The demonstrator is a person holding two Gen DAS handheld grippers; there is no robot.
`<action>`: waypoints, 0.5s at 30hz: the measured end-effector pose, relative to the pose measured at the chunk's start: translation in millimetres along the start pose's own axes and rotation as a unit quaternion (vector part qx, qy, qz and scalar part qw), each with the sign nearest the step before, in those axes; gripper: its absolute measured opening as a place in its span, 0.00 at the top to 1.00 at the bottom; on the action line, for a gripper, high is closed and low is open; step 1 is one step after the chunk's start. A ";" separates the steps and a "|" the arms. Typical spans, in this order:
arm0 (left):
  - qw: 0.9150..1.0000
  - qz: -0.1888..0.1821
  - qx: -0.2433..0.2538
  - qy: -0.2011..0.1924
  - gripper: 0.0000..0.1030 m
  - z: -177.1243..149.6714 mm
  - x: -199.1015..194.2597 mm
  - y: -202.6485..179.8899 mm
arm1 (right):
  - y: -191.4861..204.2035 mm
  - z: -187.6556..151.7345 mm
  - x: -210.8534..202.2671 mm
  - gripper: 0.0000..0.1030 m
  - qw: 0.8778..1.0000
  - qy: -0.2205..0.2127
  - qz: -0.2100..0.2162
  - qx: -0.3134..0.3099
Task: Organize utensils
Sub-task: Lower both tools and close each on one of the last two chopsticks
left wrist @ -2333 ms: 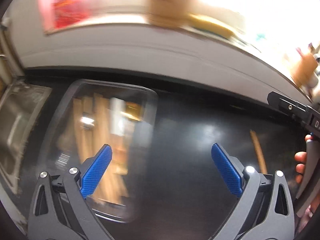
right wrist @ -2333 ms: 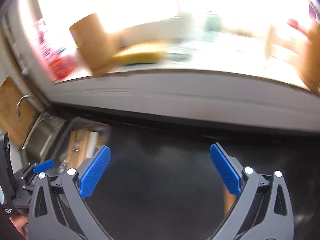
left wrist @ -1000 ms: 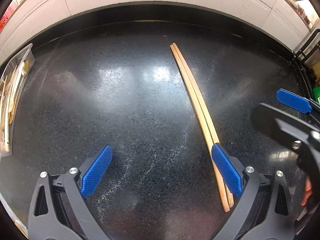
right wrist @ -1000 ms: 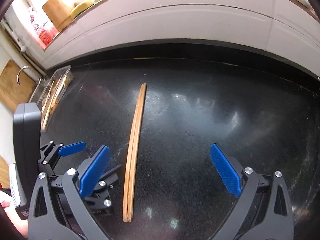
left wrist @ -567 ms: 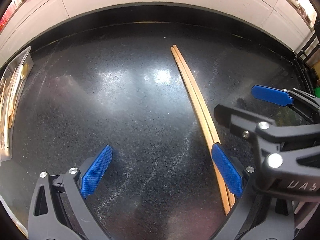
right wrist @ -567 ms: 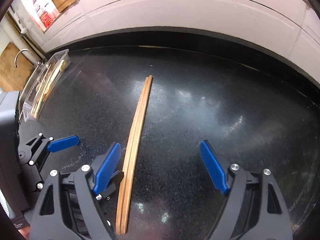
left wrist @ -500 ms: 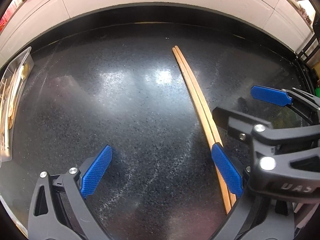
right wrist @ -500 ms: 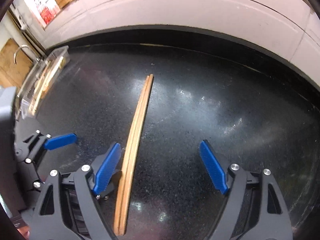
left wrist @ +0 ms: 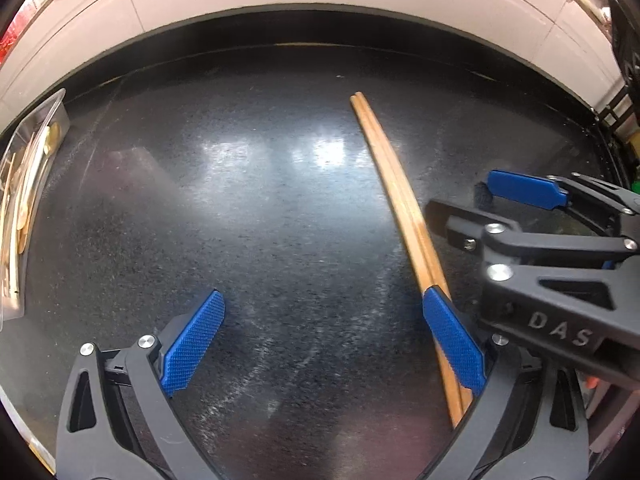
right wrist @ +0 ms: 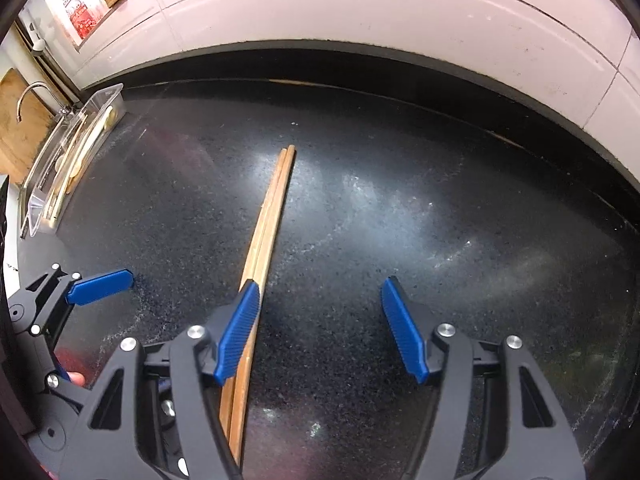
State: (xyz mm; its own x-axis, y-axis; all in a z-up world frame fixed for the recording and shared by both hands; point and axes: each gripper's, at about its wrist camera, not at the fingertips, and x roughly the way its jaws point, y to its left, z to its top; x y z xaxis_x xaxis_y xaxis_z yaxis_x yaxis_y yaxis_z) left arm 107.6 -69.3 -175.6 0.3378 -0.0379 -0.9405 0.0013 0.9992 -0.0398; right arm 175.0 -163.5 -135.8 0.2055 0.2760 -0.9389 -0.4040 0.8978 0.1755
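Note:
A pair of wooden chopsticks [left wrist: 394, 176] lies side by side on the black speckled counter [left wrist: 240, 220]. My left gripper [left wrist: 324, 340] hangs open over the counter, and the chopsticks run under its right finger. My right gripper [right wrist: 322, 332] is open with its jaws closing. The chopsticks [right wrist: 272, 208] pass beneath its left pad, and only bare counter shows across the gap. In the left wrist view the right gripper [left wrist: 460, 204] comes in from the right, just beside the chopsticks. At the left edge of the right wrist view one of the left gripper's pads [right wrist: 100, 282] shows.
A clear plastic bin [right wrist: 68, 152] holding several wooden utensils stands at the counter's far left, also seen as the bin [left wrist: 24, 184] in the left wrist view. A faucet [right wrist: 28, 96] rises behind it. A white tiled wall [right wrist: 360, 8] closes the back.
Both views swung from the wall and bin down to the counter. In the last second the right gripper moved in beside the chopsticks and its jaws narrowed. The left gripper held still.

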 end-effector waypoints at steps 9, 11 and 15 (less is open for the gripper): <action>1.000 0.005 0.018 -0.002 0.06 0.4 4.3 -11.2 | -10.7 3.1 -10.8 0.39 1.000 -0.017 0.002 0.014; 1.000 0.012 0.015 0.001 0.06 -0.4 5.9 -7.3 | -13.7 4.6 -13.2 0.38 1.000 -0.020 0.004 0.018; 1.000 0.021 0.017 0.004 0.06 -2.5 9.0 0.4 | -12.6 6.7 -14.2 0.38 1.000 -0.018 0.010 0.013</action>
State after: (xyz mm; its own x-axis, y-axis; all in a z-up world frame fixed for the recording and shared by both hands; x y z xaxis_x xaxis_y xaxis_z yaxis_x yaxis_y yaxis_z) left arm 108.3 -69.2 -185.0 0.3315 0.0043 -0.9435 0.0185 0.9998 0.0111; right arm 183.1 -176.4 -122.7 0.2298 0.3063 -0.9238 -0.3845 0.9005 0.2030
